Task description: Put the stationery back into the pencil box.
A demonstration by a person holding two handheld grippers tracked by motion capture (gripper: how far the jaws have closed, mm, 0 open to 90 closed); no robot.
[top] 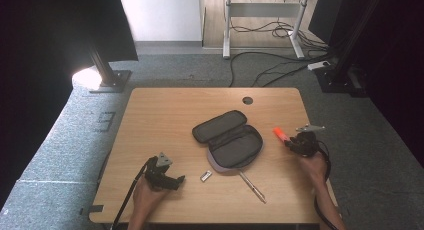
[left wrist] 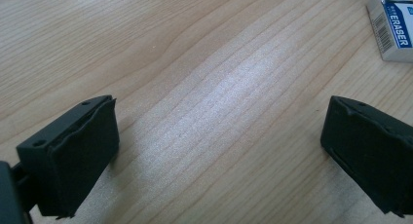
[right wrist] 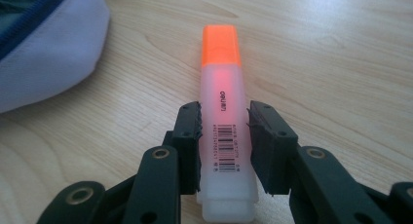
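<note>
Highlighter (right wrist: pixel 223 131) clamped by right gripper (right wrist: pixel 224 146) fingers; not yet placed in open pencil case (top: pixel 228 139). Left gripper (left wrist: pixel 219 151) fingers apart, empty. Eraser (left wrist: pixel 393 24), pen (top: pixel 251 185) left on worktop (top: pixel 165 120).

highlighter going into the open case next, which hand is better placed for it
Right. The right gripper already has its jaws around the highlighter, beside the pencil case. The left gripper stands open over bare table.

Black screw-studded jaws, grey plates

translucent plastic highlighter (right wrist: pixel 225 112), matt wood table (right wrist: pixel 341 63)
</note>
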